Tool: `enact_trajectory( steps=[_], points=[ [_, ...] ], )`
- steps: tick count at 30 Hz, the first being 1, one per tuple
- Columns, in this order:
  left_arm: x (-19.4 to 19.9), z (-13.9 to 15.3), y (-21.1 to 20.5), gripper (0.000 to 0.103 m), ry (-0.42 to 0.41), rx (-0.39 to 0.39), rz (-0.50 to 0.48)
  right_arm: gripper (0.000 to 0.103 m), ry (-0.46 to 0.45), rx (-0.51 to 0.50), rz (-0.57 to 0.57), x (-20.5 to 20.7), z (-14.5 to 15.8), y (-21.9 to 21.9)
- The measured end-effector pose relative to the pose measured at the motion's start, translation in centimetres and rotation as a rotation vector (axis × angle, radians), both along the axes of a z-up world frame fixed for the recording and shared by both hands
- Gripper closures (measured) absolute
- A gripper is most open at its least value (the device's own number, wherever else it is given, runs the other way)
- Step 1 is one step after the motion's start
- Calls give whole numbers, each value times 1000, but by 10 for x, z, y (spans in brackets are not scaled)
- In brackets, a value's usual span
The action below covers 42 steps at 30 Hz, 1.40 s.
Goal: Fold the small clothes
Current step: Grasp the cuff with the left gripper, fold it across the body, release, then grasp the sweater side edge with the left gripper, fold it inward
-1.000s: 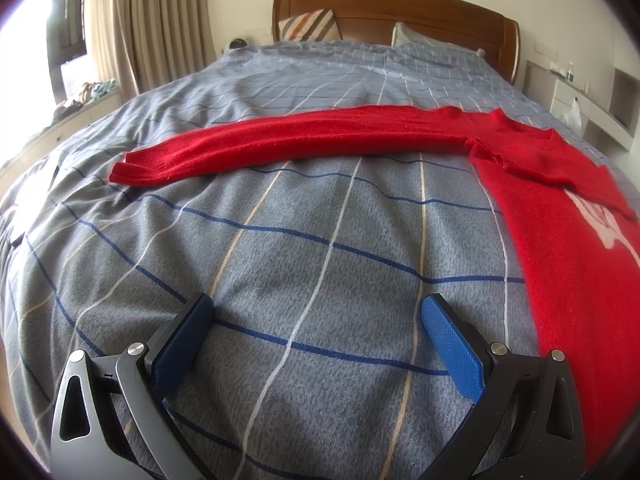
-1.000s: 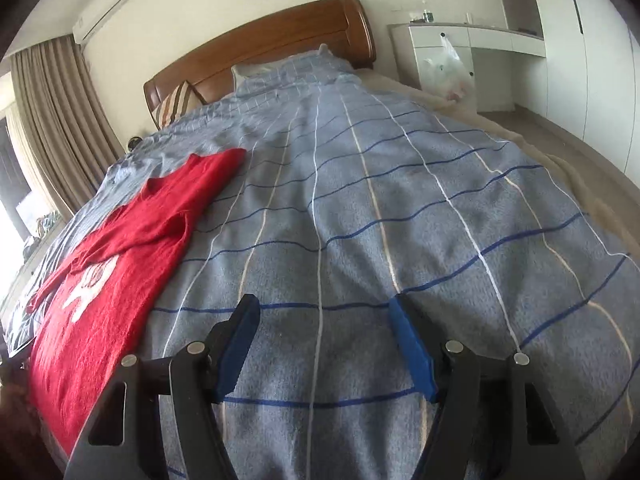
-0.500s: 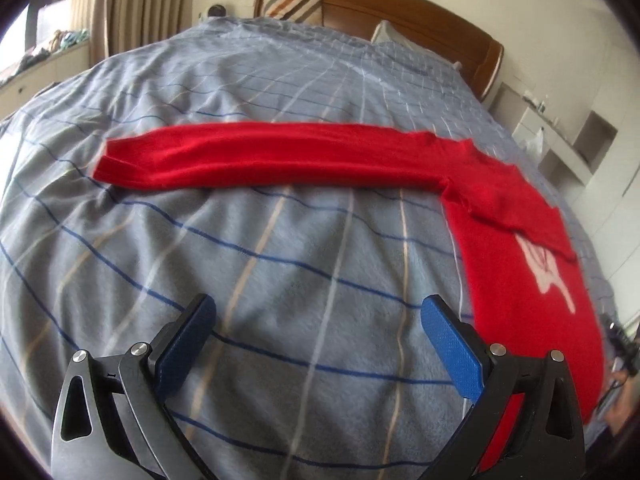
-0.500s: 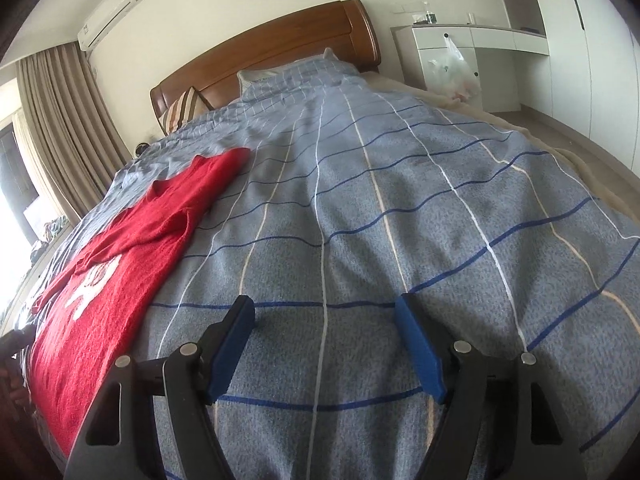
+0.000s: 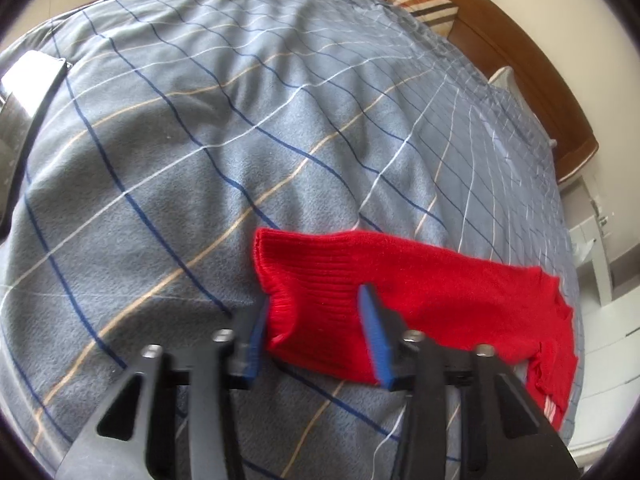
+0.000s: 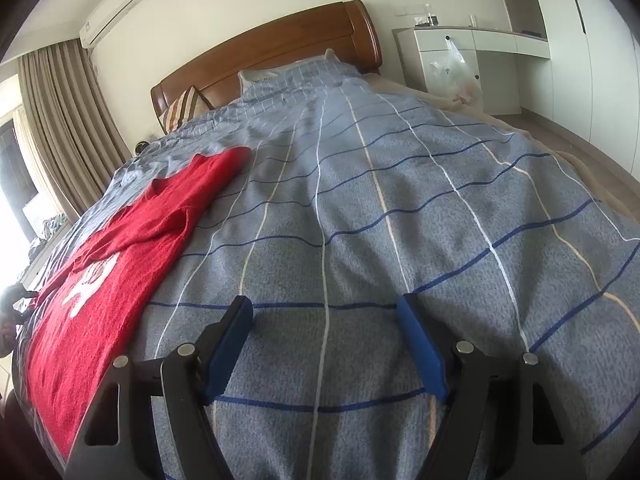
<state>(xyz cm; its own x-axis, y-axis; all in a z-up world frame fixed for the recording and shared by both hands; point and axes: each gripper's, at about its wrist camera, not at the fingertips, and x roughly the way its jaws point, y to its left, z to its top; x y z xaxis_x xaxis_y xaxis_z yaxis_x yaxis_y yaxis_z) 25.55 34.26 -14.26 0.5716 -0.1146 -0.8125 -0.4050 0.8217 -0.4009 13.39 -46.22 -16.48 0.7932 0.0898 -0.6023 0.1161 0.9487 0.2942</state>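
I count one garment: a red knitted sweater point(image 5: 420, 300) lying flat on the bed's grey checked blanket point(image 5: 200, 152). It has two sleeves. One stretches out toward my left gripper point(image 5: 316, 328), and its ribbed cuff point(image 5: 288, 272) sits between that gripper's two blue pads point(image 5: 374, 336). The pads flank the cuff with fabric bunched against the left one and the other pressing into the knit, but I cannot tell whether they have actually clamped it. The second sleeve, seen from the right wrist view, runs from the sweater body point(image 6: 100, 292) up toward the wooden headboard point(image 6: 272, 56). There is one white emblem point(image 6: 90, 280) on the sweater's chest.

My right gripper point(image 6: 324, 344) hangs over bare blanket just beside the sweater, on the side away from the curtains point(image 6: 64, 120), its two blue pads spread wide with nothing between them.

At the headboard I count two pillows: one striped point(image 6: 184, 108) and one pale point(image 6: 260, 76). One air conditioner point(image 6: 112, 12) hangs on the wall above the curtains. Beyond the far side of the bed from the sweater stands one white cabinet point(image 6: 472, 48), with one clear plastic bag point(image 6: 452, 72) hanging from it; its contents are too blurred to make out.
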Motion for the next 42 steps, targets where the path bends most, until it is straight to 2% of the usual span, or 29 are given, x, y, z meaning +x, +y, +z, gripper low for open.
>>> enact_trajectory(
  steps=[1,3,6,8,11,15,19,22,25,27,28,29,30,32,35,37,40,42],
  points=[
    [2,1,-1,100,0,-10,13,29,1,-2,-1,0,0,0],
    [7,22,-7,101,-42,32,28,29,0,-3,-1,0,0,1],
    [22,77,-42,101,-145,141,-46,29,-1,-3,-1,1,1,1],
    [36,117,-79,101,-215,188,-122,29,-4,-2,-1,0,1,2],
    [57,166,-144,101,-312,201,-251,29,-6,-3,-2,0,1,2],
    [77,206,-252,101,-408,212,-447,29,-6,-3,-2,0,1,2],
    [82,205,-360,101,-439,248,-630,29,-7,-4,-2,0,1,2],
    [78,184,-423,101,-423,254,-735,29,-7,-4,-2,0,1,2],
    [71,151,-470,99,-384,272,-802,29,-7,-4,-2,0,1,2],
    [64,124,-493,89,-320,300,-832,29,-7,-4,-2,0,1,2],
    [60,111,-501,59,-279,312,-846,29,-7,-4,-2,0,1,2],
    [53,102,-507,30,-250,328,-850,29,-7,-4,-2,0,1,2],
    [41,96,-506,26,-258,340,-848,29,-7,-4,-2,0,1,2],
    [18,91,-495,24,-292,321,-876,29,-7,-4,-2,0,1,2],
    [-4,85,-452,24,-294,274,-879,28,-8,-3,-1,0,1,2],
    [-8,80,-407,24,-286,280,-817,29,-8,-4,-2,0,1,2],
    [-9,70,-333,26,-265,337,-682,29,-8,-6,-2,0,1,2],
    [-8,57,-299,28,-226,351,-653,29,-7,-9,-4,0,1,2]
  ],
)
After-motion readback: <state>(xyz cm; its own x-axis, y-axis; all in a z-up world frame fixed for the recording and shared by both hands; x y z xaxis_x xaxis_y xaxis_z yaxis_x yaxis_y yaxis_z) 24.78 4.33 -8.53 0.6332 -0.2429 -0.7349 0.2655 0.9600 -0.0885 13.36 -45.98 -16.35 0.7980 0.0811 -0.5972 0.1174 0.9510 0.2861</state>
